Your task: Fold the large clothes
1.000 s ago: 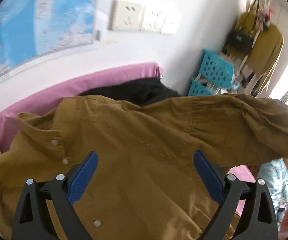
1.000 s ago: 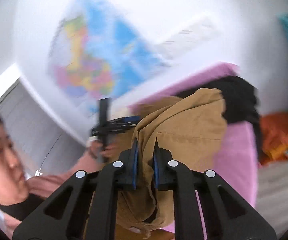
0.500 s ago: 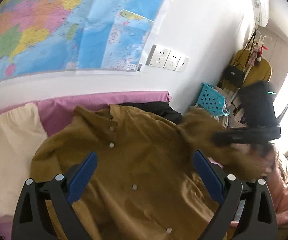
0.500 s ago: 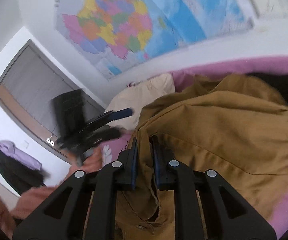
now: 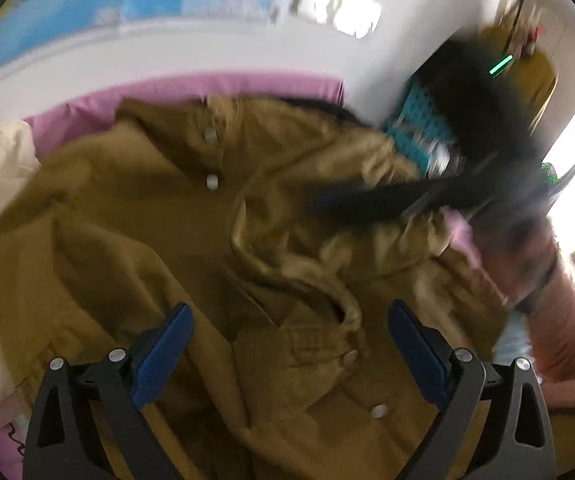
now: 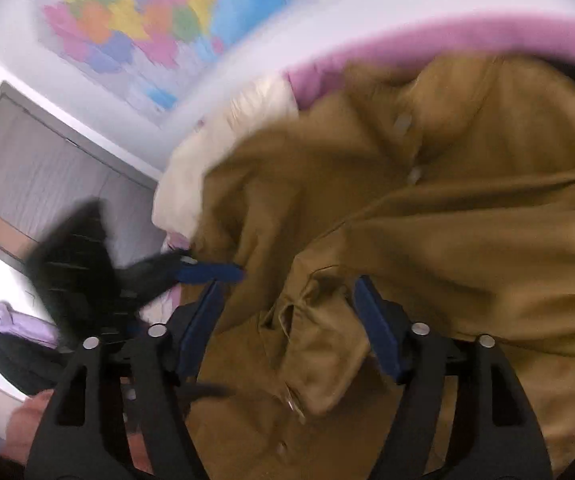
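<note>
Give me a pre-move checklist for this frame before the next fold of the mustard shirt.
1. Left gripper open, holding nothing: ok.
2. Right gripper open, cuff between its fingers but not clamped: ok.
3. Mustard shirt spread flat: not ok, rumpled, sleeve bunched across the front.
4. Button placket facing up: ok.
5. Shirt fully on the pink bedsheet: cannot tell, hem out of view.
6. Image sharpness: not ok, motion blur.

The left gripper stands with its blue-padded fingers spread wide, nothing held between them. The right gripper is likewise parted, its fingers apart with loose fabric lying between them but not pinched. In the left wrist view the right gripper shows as a dark blur at the right, with the person's forearm in a pink sleeve behind it.
</note>
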The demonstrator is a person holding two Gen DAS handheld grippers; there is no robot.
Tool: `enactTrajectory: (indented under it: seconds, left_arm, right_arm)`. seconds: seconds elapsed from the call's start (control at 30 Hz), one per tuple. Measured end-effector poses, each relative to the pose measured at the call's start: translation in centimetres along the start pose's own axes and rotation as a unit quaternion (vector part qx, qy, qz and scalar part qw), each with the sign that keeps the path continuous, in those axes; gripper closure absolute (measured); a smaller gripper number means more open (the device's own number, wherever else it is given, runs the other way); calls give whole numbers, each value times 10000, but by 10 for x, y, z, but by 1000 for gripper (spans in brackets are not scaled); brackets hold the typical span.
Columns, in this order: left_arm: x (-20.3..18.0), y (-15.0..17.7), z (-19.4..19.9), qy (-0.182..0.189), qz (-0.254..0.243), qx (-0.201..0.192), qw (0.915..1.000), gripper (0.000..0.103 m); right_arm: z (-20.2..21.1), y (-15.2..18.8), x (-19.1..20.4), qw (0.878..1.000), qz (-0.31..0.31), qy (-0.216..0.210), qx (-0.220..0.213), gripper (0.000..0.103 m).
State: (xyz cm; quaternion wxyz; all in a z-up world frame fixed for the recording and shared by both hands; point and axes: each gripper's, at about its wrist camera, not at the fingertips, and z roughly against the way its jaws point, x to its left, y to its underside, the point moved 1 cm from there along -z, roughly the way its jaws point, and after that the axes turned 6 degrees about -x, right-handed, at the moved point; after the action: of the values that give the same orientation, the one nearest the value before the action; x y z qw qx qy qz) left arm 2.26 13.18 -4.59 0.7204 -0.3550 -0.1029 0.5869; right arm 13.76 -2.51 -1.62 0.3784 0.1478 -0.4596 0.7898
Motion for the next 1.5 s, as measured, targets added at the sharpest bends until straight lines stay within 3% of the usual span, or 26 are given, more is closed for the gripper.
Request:
enactTrajectory:
  seconds: [0.07, 0.13, 0.2, 0.23, 0.27, 0.33, 0.4, 0.53, 0.63, 0.7, 0.77, 0.8, 0.83, 0.93, 1.03, 1.1, 1.17, 1.2, 1.23, 1.33, 1.4, 1.47, 1.5]
  left_arm:
    - [-6, 3, -14, -231, -222, 215, 9993, 8]
    - [-5, 7, -19, -363, -345, 321, 9982, 9]
    - [-7, 7, -22, -509, -452, 353, 9971, 19]
    - [-9, 7, -21, -628, -524, 344, 9961, 40]
    - [-9, 8, -20, -711, -576, 363, 9951, 66]
    - [2, 7, -16, -877, -554, 361, 9940, 85]
    - [19, 2, -1, -622, -177, 240, 9976, 88]
    - [37, -8, 26, -610, 206, -15, 9979, 90]
    - [44, -13, 39, -866, 247, -106, 9959, 89]
    - [44, -16, 45, -948, 150, -99, 9953, 89]
    - [49, -18, 45, -1043, 213, -22, 9943, 84]
    - [51, -19, 46, -1044, 279, 23, 9941, 82]
    - [56, -17, 49, -1069, 407, 75, 9934, 72]
    - [62, -14, 58, -1128, 524, -23, 9922, 62]
    - [54, -12, 63, -1045, 376, -136, 9937, 54]
    - [45, -11, 64, -1020, 190, -219, 9944, 47]
    - [30, -10, 66, -969, -153, -306, 9947, 21]
    - [23, -10, 66, -962, -310, -322, 9944, 17]
    - [16, -9, 66, -1003, -498, -334, 9931, 16]
    - [2, -3, 57, -914, -889, -216, 9916, 16]
    - [-1, 1, 45, -920, -946, -40, 9912, 17]
    - [3, 3, 31, -1066, -925, 156, 9899, 36]
    - [7, 3, 24, -1133, -889, 261, 9892, 39]
  right_arm:
    - [49, -6, -15, 9975, 120, 364, -600, 26]
    - [76, -10, -37, 9922, 3, 838, -922, 21]
    - [99, -7, -74, 9843, -310, 1369, -1067, 21]
    - [107, -2, -98, 9812, -615, 1483, -1072, 21]
    - [111, 2, -112, 9791, -802, 1537, -1062, 22]
    - [115, 15, -140, 9749, -1166, 1590, -1036, 23]
    - [111, 25, -153, 9755, -1281, 1510, -963, 23]
    - [100, 34, -161, 9808, -1393, 1051, -869, 22]
    - [78, 34, -168, 9834, -1592, 504, -713, 18]
    - [69, 32, -166, 9851, -1587, 361, -556, 21]
    - [66, 26, -157, 9886, -1281, 644, -452, 66]
    - [71, 23, -153, 9885, -1089, 925, -488, 70]
    - [78, 21, -146, 9887, -863, 1079, -574, 80]
    - [101, 13, -140, 9760, -554, 1969, -745, 84]
    - [91, 15, -148, 9738, -635, 2140, -430, 80]
    - [85, 17, -148, 9674, -599, 2445, -289, 68]
    - [93, 17, -141, 9638, -531, 2579, -426, 54]
    - [101, 16, -135, 9607, -489, 2674, -571, 48]
    - [112, 16, -125, 9550, -405, 2826, -798, 36]
    - [141, 22, -87, 9411, 87, 3099, -1352, 34]
    - [142, 25, -58, 9516, 496, 2657, -1462, 34]
    - [114, 32, -15, 9581, 1286, 2265, -1191, 34]
    - [96, 39, 5, 9561, 1749, 2141, -968, 34]
